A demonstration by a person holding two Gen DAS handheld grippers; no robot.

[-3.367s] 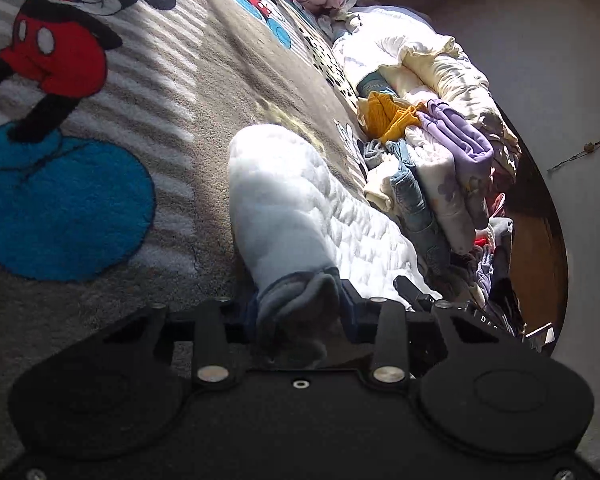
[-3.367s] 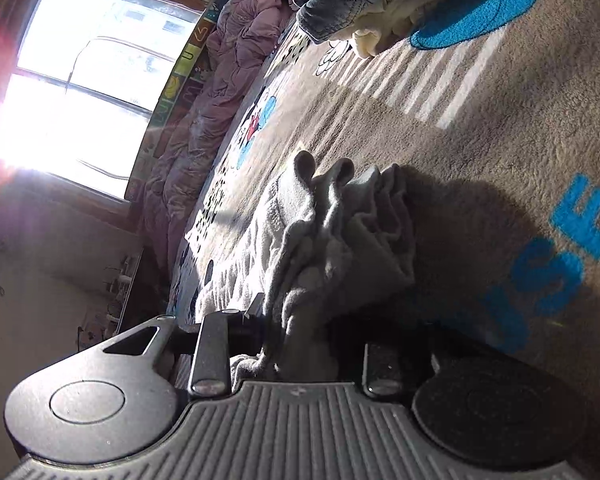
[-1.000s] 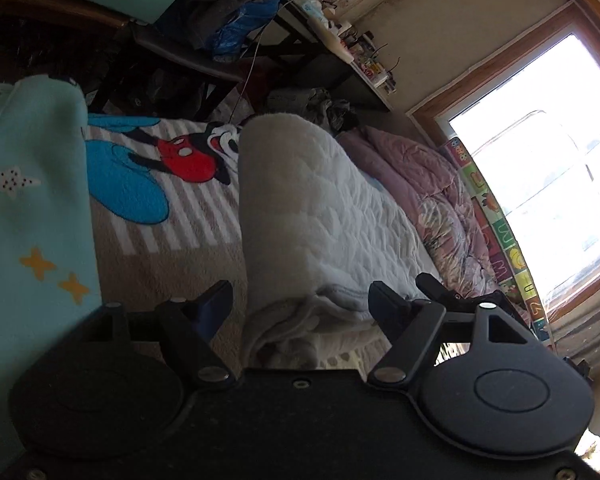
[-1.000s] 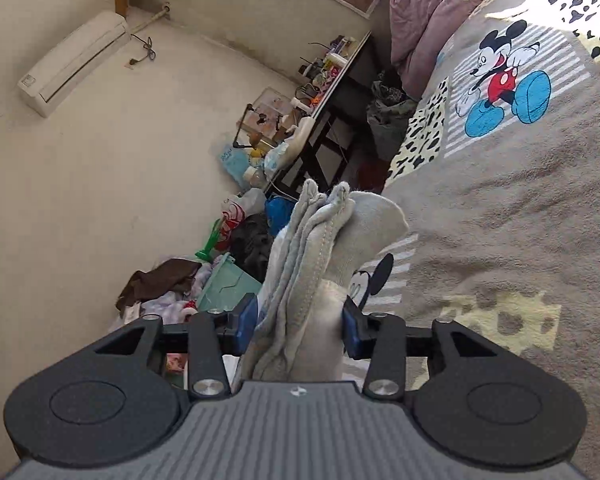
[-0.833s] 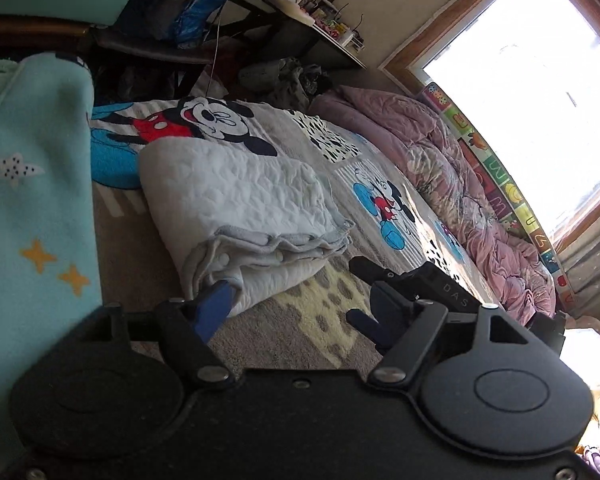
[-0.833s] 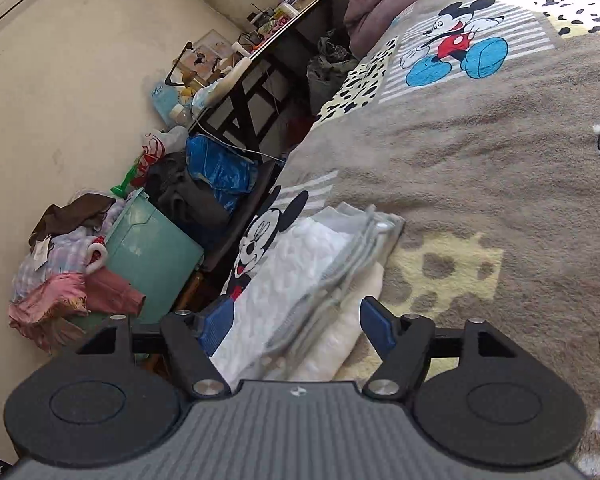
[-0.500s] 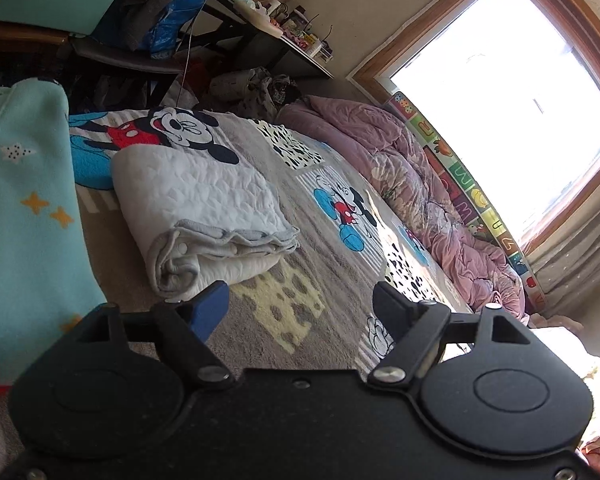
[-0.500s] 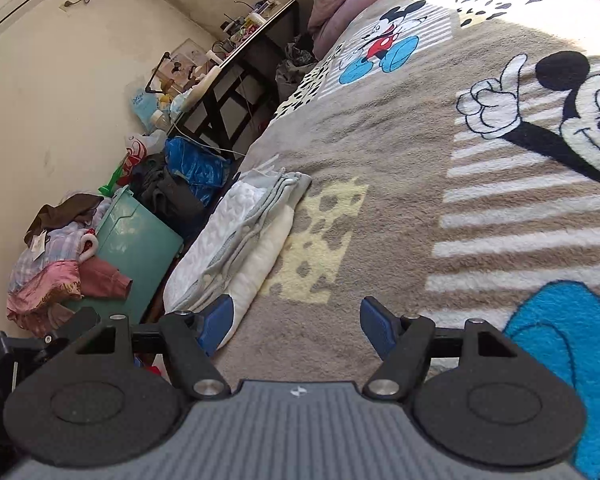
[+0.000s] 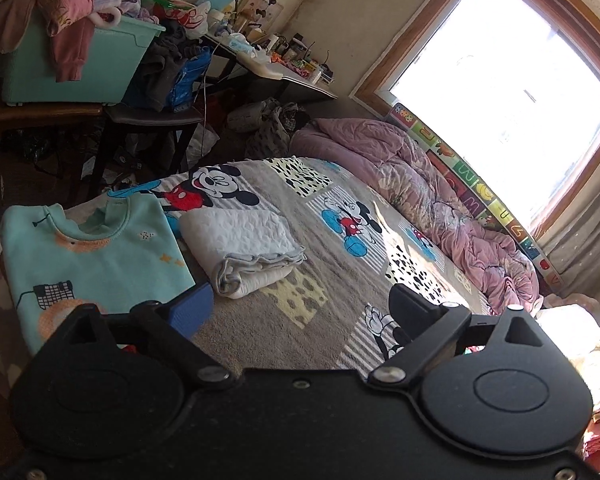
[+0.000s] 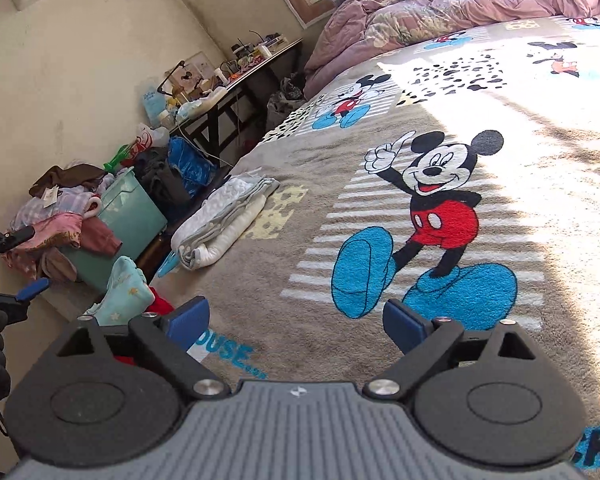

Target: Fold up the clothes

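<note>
A teal bin is overflowing with clothes. Both claws, left gripper and right gripper, are hanging spread and empty; one folded white garment is lying ahead of them, beside one teal sweatshirt.

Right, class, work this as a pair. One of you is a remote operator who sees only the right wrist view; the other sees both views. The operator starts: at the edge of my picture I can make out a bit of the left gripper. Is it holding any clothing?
Observer: No. The left gripper is open, with nothing between its fingers.
Operator: I see only a bunched edge of a turquoise top. How does it lie?
Observer: The turquoise top lies spread flat, printed front up, with the neckline at the far end.
Operator: And where is the folded white garment in relation to it?
Observer: The folded white garment lies close beside the top, on the window side.
</note>
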